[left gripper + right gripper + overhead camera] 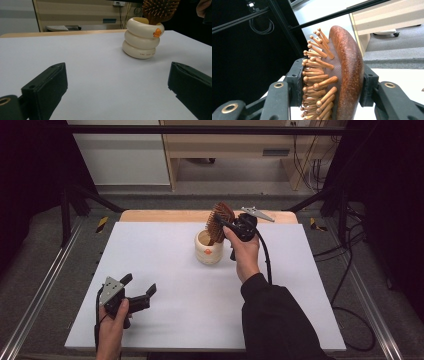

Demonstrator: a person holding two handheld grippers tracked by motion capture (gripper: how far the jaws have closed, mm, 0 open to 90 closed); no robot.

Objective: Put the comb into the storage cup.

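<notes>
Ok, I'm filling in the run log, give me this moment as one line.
right gripper: shut on hairbrush | hairbrush: handle down in cream holder | left gripper: open, nothing held, low over table

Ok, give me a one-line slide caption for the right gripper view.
Right gripper clamps a wooden hairbrush by its head, one jaw on the bristle pins, one on the back.
</notes>
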